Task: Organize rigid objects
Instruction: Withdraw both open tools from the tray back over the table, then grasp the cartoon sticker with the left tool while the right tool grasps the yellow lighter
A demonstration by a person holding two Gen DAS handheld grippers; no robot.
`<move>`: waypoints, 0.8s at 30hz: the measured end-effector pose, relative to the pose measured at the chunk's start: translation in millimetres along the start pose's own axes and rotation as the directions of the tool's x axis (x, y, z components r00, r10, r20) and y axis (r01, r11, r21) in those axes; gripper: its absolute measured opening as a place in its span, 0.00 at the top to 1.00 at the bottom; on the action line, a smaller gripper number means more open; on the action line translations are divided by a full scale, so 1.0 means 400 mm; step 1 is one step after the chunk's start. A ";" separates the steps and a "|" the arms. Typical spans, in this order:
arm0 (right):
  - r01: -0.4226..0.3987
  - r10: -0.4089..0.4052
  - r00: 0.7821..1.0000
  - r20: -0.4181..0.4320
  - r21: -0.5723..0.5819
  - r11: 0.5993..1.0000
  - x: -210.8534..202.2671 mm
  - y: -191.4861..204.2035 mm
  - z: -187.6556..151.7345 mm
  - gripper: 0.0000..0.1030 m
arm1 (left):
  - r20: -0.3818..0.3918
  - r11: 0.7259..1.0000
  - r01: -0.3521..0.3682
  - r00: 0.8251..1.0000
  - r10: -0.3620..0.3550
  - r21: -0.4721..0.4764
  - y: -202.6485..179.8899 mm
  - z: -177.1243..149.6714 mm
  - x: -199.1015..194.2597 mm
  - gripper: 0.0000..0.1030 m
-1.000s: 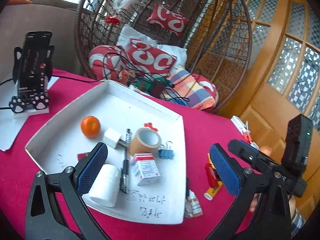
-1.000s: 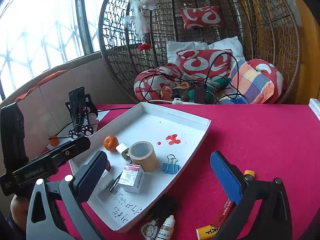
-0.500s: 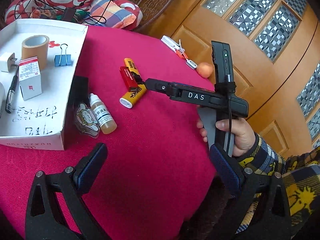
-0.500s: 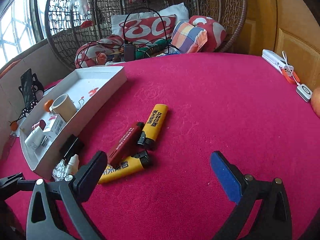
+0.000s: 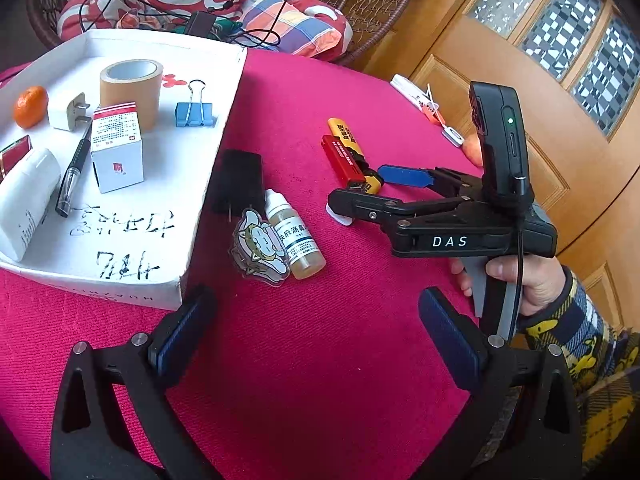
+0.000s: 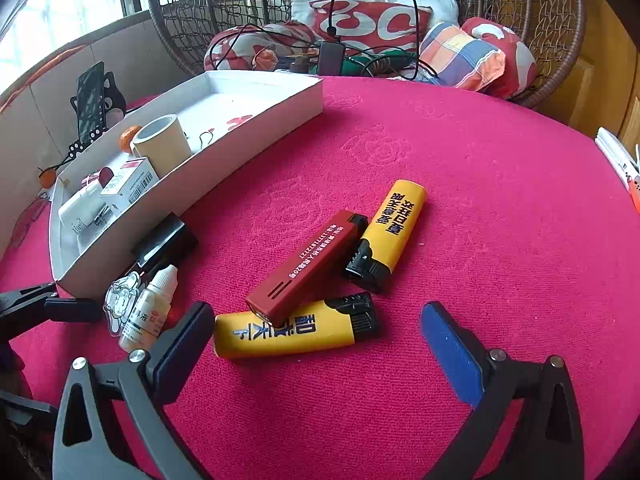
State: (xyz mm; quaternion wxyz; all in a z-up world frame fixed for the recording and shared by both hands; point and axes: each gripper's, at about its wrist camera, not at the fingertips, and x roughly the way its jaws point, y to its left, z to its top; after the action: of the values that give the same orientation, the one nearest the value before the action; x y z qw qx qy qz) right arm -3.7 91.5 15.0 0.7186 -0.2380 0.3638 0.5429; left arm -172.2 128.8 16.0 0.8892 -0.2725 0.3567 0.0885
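Note:
A white tray on the red tablecloth holds a tape roll, a medicine box, a blue binder clip, a mandarin, a plug, a pen and a white bottle. Beside the tray lie a black adapter, a cartoon charm and a dropper bottle. A red lighter lies across two yellow lighters. My right gripper is open, low over the lighters. My left gripper is open and empty.
A wicker chair with cushions and cables stands behind the table. A phone on a stand is at the far left. White items and an orange fruit lie near the table's right edge by the wooden door.
Both grippers swung away from the tray toward the loose items. The right gripper has come closer and lower to the three lighters. The left view has turned back toward the tray.

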 end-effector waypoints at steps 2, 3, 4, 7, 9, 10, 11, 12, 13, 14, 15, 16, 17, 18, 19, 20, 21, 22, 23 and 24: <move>-0.032 0.032 0.999 0.012 -0.027 0.999 -0.011 0.006 -0.009 0.19 | -0.004 1.000 0.013 1.000 -0.013 0.013 -0.010 0.003 0.008 0.01; -0.034 0.034 0.999 0.015 -0.035 0.999 -0.019 0.006 -0.015 0.22 | -0.002 1.000 0.009 1.000 -0.009 0.016 -0.014 0.007 0.012 0.01; -0.026 0.026 1.000 0.015 -0.037 0.999 -0.026 0.003 -0.023 0.22 | 0.002 1.000 -0.008 1.000 0.008 0.018 -0.017 0.013 0.016 0.01; -0.014 0.014 1.000 0.017 -0.001 1.000 -0.046 -0.031 -0.045 0.22 | -0.013 0.999 -0.034 0.999 0.034 0.005 -0.020 0.030 0.043 0.01; 0.020 -0.020 1.000 0.022 0.023 1.000 -0.063 -0.057 -0.059 0.22 | -0.024 0.998 -0.062 0.998 0.062 0.014 -0.027 0.039 0.061 0.01; 0.033 -0.034 0.999 0.024 0.035 0.999 -0.072 -0.071 -0.067 0.22 | -0.033 0.998 -0.065 0.997 0.065 0.018 -0.031 0.043 0.070 0.01; 0.040 -0.042 0.999 0.025 0.051 0.998 -0.080 -0.086 -0.075 0.22 | -0.037 0.998 -0.061 0.997 0.061 0.025 -0.037 0.048 0.079 0.01; 0.044 -0.046 0.999 0.027 0.071 0.997 -0.086 -0.102 -0.082 0.22 | -0.045 0.998 -0.059 0.997 0.060 0.030 -0.045 0.052 0.088 0.01; 0.044 -0.046 0.999 0.028 0.096 0.994 -0.093 -0.120 -0.087 0.22 | -0.053 0.998 -0.053 0.997 0.055 0.039 -0.056 0.056 0.098 0.01; 0.047 -0.051 0.998 0.029 0.117 0.992 -0.097 -0.134 -0.089 0.22 | -0.069 0.998 -0.037 0.997 0.040 0.055 -0.071 0.060 0.111 0.01; 0.057 -0.060 0.998 0.027 0.125 0.991 -0.100 -0.144 -0.092 0.22 | -0.087 0.997 -0.014 0.996 0.021 0.077 -0.092 0.064 0.126 0.01; 0.051 -0.056 0.998 0.029 0.137 0.989 -0.103 -0.153 -0.094 0.22 | -0.103 0.994 0.009 0.995 0.003 0.110 -0.117 0.069 0.142 0.01; 0.038 -0.043 0.998 0.034 0.146 0.989 -0.105 -0.157 -0.095 0.22 | -0.119 0.989 0.030 0.993 -0.012 0.148 -0.146 0.072 0.160 0.01; 0.034 -0.039 0.999 0.035 0.149 0.988 -0.105 -0.157 -0.095 0.22 | -0.130 0.982 0.045 0.991 -0.021 0.183 -0.173 0.070 0.174 0.01; 0.037 -0.042 0.999 0.034 0.147 0.988 -0.104 -0.154 -0.094 0.22 | -0.128 0.977 0.036 0.992 -0.009 0.210 -0.196 0.068 0.184 0.01; 0.041 -0.046 0.998 0.032 0.144 0.989 -0.103 -0.152 -0.094 0.22 | -0.117 0.974 0.016 0.993 0.011 0.225 -0.208 0.066 0.188 0.01; 0.042 -0.047 0.998 0.032 0.143 0.989 -0.103 -0.151 -0.094 0.22 | -0.108 0.973 0.001 0.994 0.025 0.231 -0.212 0.064 0.188 0.01; 0.040 -0.045 0.998 0.033 0.145 0.989 -0.105 -0.151 -0.095 0.22 | -0.097 0.974 -0.018 0.994 0.041 0.226 -0.207 0.065 0.183 0.01; 0.034 -0.039 0.999 0.036 0.149 0.988 -0.106 -0.153 -0.096 0.22 | -0.078 0.975 -0.049 0.995 0.067 0.215 -0.198 0.069 0.176 0.01; 0.027 -0.033 0.999 0.039 0.154 0.988 -0.108 -0.157 -0.099 0.22 | -0.058 0.976 -0.078 0.994 0.091 0.202 -0.186 0.073 0.163 0.01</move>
State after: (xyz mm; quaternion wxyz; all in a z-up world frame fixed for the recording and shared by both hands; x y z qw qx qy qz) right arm 39.3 17.6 20.9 0.7501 -0.1761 0.3861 0.5072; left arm -81.2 80.2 20.5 0.8950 -0.1696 0.4046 0.0808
